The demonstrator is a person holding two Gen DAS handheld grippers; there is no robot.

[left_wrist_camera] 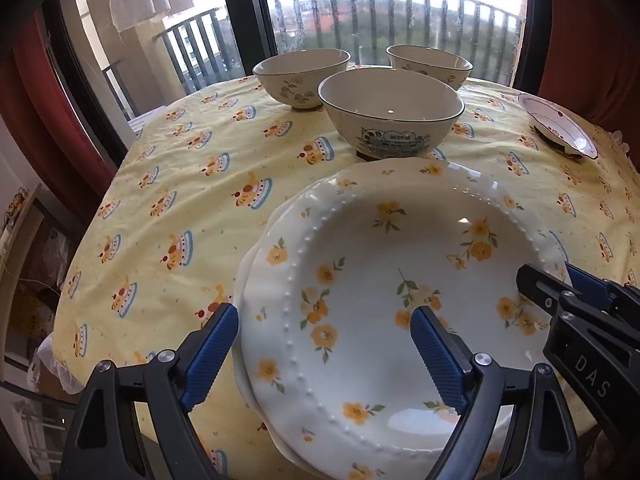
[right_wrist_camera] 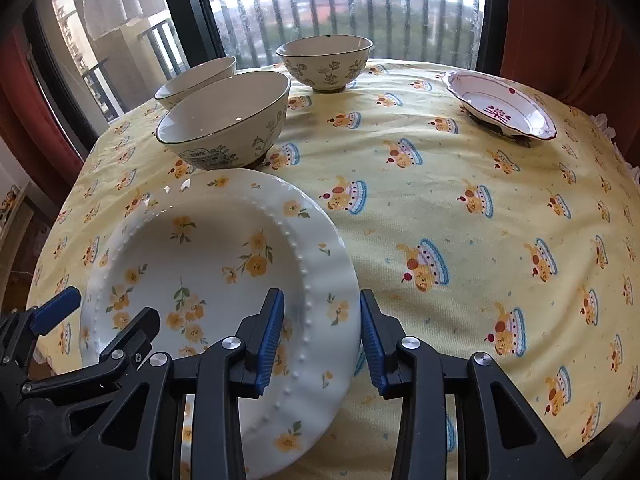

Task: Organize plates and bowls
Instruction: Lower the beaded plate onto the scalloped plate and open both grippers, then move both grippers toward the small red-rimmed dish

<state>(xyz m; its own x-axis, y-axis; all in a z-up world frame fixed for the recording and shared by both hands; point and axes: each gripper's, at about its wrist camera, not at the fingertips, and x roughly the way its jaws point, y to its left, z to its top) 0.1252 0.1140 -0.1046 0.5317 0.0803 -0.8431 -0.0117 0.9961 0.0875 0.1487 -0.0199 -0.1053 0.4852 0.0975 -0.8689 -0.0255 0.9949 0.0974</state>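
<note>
A white plate with yellow flowers (left_wrist_camera: pixel 384 288) lies on another like it at the table's near edge; it also shows in the right wrist view (right_wrist_camera: pixel 208 264). My left gripper (left_wrist_camera: pixel 324 356) is open, its fingers astride the plate's left rim. My right gripper (right_wrist_camera: pixel 322 340) is open, its fingers astride the right rim; it shows at the right in the left wrist view (left_wrist_camera: pixel 560 292). Three cream bowls stand behind: a near one (left_wrist_camera: pixel 392 116) (right_wrist_camera: pixel 224 120), a far left one (left_wrist_camera: pixel 300 76) and a far right one (left_wrist_camera: pixel 430 65). A red-trimmed plate (right_wrist_camera: pixel 500 106) sits at the far right.
The round table has a yellow printed cloth (right_wrist_camera: pixel 460 220). A window with a balcony railing (left_wrist_camera: pixel 380 12) is behind the table. Red curtains (right_wrist_camera: pixel 560 20) hang at both sides.
</note>
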